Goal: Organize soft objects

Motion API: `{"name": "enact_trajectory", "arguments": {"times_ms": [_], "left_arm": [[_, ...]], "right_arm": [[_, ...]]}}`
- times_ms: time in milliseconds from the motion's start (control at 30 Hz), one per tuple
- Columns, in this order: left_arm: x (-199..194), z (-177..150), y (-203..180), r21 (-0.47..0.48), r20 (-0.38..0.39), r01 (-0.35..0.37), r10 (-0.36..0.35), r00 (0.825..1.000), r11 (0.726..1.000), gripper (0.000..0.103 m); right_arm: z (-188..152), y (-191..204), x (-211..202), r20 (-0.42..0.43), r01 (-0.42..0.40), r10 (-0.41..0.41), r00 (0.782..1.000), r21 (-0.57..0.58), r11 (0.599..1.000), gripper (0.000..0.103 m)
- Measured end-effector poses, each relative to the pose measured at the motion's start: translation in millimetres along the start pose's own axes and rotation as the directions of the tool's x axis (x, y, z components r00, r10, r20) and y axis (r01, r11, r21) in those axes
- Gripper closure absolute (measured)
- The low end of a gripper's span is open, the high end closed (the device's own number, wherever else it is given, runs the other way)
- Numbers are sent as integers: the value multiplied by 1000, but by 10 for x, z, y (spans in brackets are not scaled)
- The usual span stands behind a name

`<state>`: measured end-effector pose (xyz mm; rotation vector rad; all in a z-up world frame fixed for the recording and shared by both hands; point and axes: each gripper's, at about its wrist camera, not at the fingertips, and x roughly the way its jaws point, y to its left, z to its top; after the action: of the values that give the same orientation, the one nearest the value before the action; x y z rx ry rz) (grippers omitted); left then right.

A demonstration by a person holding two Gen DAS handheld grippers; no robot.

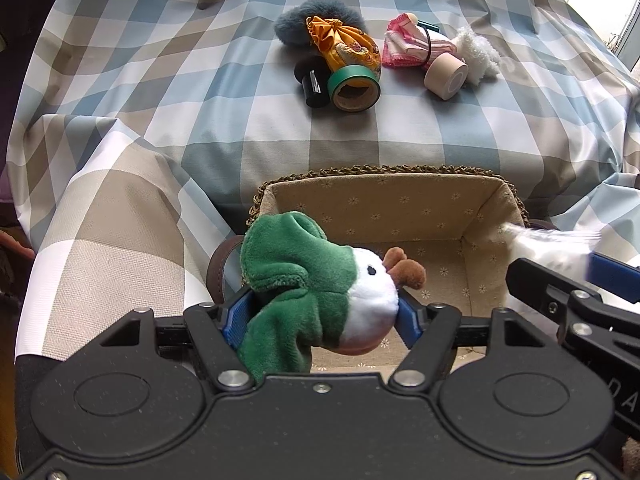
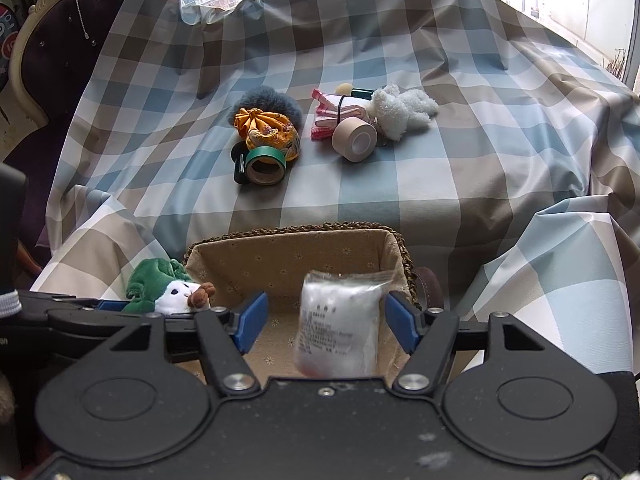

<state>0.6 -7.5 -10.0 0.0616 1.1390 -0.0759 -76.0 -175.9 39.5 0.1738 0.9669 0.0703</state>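
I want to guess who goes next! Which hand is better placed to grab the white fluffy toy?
Probably right. The right gripper is open, pads clear of the white packet, and the white fluffy toy lies on its side. The left gripper is gripping the green plush toy.

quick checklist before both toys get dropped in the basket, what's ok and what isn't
1. Basket under both loads: ok.
2. Green plush between left hand-held gripper pads, over the basket's left end: ok.
3. White packet free of right hand-held gripper pads, gaps either side: ok.
4. Whether packet is falling or hung up: cannot tell.
5. Basket floor clear: ok.
6. Soft items remaining on checked cloth: not ok.
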Motion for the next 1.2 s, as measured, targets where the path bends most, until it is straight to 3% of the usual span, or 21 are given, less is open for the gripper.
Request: {"name": "enact_trajectory", "arguments": {"times_ms": [1200], "left_arm": [[-24, 8, 16, -10, 14, -3, 3, 1000, 1000, 32]], "right_arm": [[-4, -27, -1, 6, -4, 4, 1000, 14, 1000, 33]]}}
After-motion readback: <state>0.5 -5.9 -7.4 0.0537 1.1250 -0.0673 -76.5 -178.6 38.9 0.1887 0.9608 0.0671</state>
